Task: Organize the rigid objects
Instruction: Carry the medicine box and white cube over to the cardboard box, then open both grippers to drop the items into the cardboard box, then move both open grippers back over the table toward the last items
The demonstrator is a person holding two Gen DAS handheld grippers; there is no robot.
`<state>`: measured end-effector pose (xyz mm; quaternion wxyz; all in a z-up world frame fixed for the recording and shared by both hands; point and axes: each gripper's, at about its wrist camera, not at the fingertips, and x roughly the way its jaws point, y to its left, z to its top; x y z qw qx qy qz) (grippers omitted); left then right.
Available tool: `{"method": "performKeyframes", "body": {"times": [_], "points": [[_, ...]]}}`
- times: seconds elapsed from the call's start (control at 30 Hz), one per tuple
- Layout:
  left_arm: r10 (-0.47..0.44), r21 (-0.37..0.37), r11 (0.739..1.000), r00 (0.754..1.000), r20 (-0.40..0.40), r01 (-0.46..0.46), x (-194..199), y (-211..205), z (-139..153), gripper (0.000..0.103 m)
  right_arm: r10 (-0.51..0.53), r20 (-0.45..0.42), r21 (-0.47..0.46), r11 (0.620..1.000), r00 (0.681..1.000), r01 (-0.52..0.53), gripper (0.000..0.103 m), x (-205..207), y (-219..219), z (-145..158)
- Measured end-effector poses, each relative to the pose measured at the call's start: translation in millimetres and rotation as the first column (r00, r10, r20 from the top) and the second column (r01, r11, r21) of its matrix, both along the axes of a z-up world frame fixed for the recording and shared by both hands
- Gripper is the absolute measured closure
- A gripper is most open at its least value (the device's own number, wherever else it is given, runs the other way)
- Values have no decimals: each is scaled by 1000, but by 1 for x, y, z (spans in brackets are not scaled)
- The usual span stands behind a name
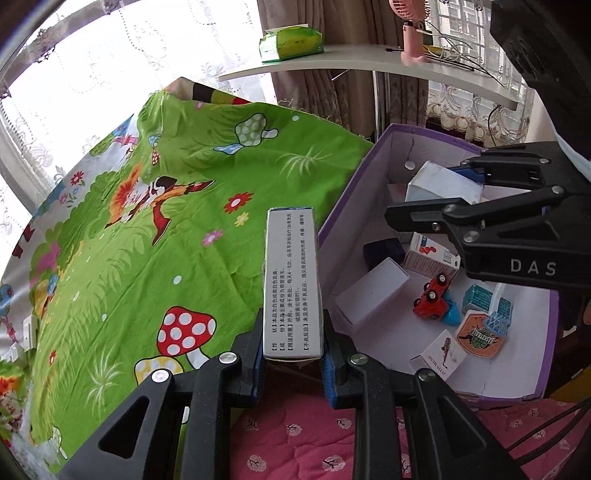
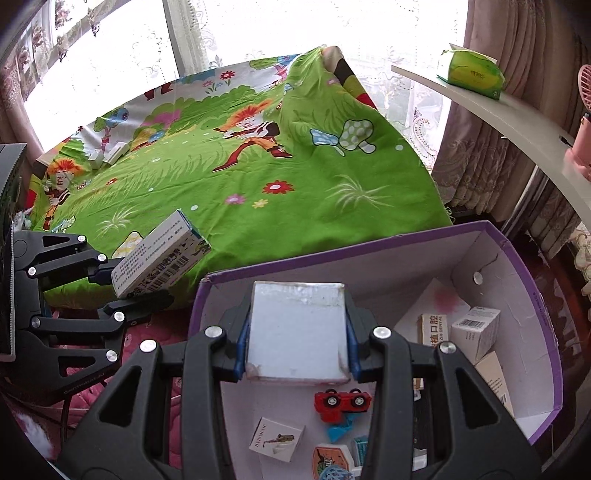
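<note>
My left gripper [image 1: 292, 363] is shut on a long white medicine box [image 1: 291, 284] with printed text, held above the green bedsheet just left of the purple box [image 1: 345, 199]. It also shows in the right wrist view [image 2: 159, 258]. My right gripper [image 2: 295, 356] is shut on a plain white box [image 2: 297, 328] and holds it over the purple box's inside [image 2: 399, 247]. In the left wrist view the right gripper [image 1: 439, 188] hangs over the purple box with that white box [image 1: 439, 184]. A red toy car [image 2: 341, 400] and several small boxes lie inside.
A green cartoon bedsheet [image 1: 184, 206] covers the bed. A pink quilt [image 1: 295, 443] lies below the purple box. A white shelf [image 1: 369, 61] holds a green tissue pack [image 1: 290, 44] and a pink fan [image 1: 412, 33]. Small white items [image 2: 110, 153] lie at the bed's far left.
</note>
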<state>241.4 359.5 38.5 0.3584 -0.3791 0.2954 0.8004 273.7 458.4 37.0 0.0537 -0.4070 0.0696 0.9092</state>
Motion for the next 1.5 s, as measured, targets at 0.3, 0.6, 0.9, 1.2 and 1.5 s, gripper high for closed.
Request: {"method": "performKeyframes", "body": {"times": [0.3,0.6,0.9,1.2,1.5], "points": [[-108,-21,994,989,98,111,19,44,-10,78,-102,28,15,995,994,101,59,31,38,-7],[-204,-17,978,970,133,208,40,70,-20,77,-200,60,30,980,978,198,59,54,68,-14],[-201,80,978,974,100,194,36,60,-8,39,-245,42,50,969,969,242,52,56,74,-10],[-185,121,976,982,41,179,36,49,6,27,-229,49,48,973,972,227,37,50,69,-1],[-148,151,977,988,-43,153,27,8,12,27,-172,117,94,982,978,162,32,24,34,4]]}}
